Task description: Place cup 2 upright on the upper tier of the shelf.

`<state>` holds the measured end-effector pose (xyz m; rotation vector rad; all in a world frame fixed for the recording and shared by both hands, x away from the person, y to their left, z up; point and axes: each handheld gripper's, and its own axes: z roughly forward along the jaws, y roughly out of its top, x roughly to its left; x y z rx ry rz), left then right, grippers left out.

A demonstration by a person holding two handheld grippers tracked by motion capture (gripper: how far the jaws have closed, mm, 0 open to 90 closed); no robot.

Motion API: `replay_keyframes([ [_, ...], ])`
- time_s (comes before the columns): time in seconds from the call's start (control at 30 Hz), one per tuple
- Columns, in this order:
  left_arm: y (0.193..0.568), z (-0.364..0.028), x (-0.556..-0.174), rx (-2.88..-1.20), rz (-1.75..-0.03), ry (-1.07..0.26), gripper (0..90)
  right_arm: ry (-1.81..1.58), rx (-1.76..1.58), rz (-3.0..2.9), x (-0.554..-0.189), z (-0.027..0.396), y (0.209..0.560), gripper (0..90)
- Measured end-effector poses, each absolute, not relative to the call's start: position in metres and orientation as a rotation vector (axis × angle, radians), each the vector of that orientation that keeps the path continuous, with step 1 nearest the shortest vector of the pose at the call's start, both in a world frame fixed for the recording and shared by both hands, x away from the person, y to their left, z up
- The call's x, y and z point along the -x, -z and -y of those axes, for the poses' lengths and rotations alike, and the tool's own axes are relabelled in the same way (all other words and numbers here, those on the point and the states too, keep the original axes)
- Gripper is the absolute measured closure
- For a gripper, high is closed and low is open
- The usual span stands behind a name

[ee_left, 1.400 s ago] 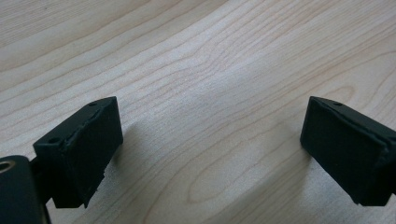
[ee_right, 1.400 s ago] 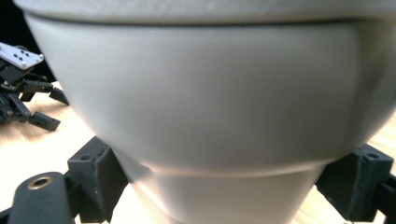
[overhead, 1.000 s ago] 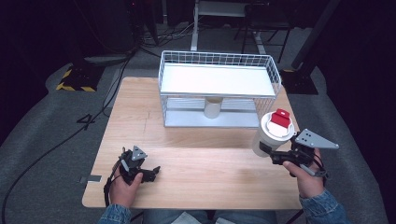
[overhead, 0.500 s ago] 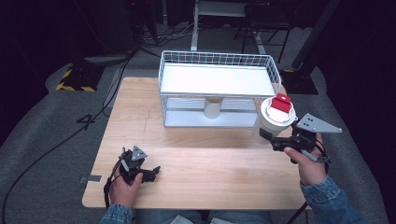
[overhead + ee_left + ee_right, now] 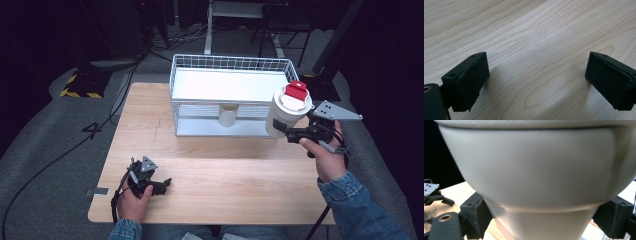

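Wire basket rack stands at the far middle of the desk. A small cup sits on the desk under the rack's shelf. Lidded container is held up off the desk at the rack's front right corner, in the right claw. Left claw rests on the desk near the front left edge, well apart from the rack.

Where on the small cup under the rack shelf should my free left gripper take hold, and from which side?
Judging by its pose, grip the small cup low on its side wall, coming in level from the rack's open front. It stands upright on the lower shelf with the upper shelf close over it, so a top approach looks blocked. The left gripper is open.
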<state>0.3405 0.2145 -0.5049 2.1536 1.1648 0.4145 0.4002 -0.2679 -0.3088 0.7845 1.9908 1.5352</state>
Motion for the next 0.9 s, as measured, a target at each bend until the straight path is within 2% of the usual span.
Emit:
replay_keyframes([
  [0.47,0.505,-0.214,-0.340,-2.151,-1.166,-0.415,6.0,-1.500,-0.773,-1.974,-0.432,0.247,0.278,14.1],
  [0.9,0.505,-0.215,-0.341,-2.153,-1.164,-0.414,6.0,-1.487,-0.786,-1.978,-0.466,0.227,0.264,14.1],
])
